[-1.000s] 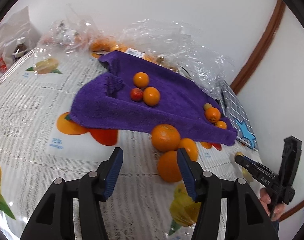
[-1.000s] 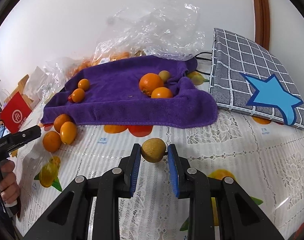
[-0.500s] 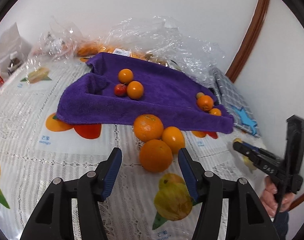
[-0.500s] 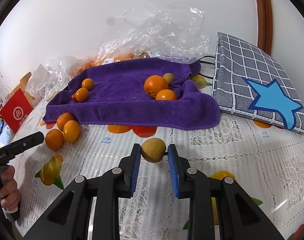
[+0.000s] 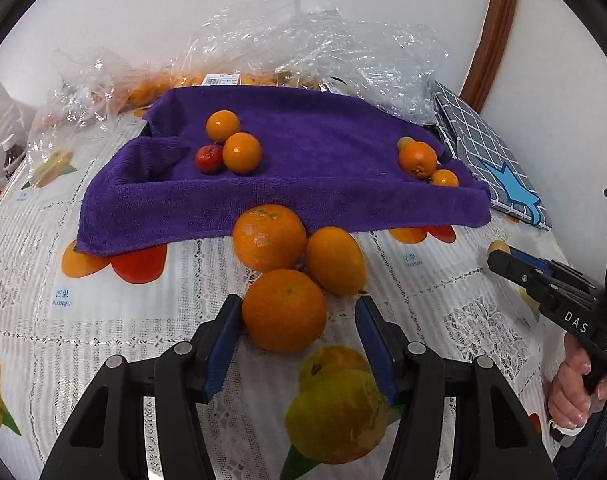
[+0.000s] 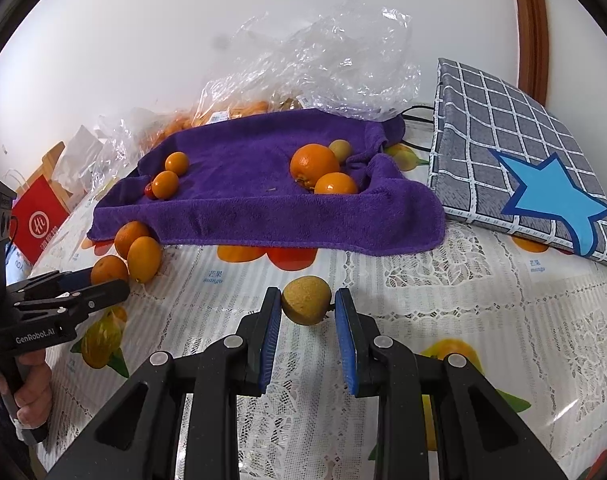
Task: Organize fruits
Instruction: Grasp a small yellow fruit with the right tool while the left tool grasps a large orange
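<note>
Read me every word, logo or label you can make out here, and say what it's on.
"GenRobot.AI": left claw body.
"DAS": right claw body.
"mango", under Chinese characters: tablecloth.
Circular white logo: red bag.
Barcode sticker on plastic bag: too small to read.
Bottle label: unreadable.

Small red fruit (image 6: 148, 189) half hidden behind an orange (image 6: 165, 185); bagged fruit (image 5: 223, 80) blurred by plastic.
</note>
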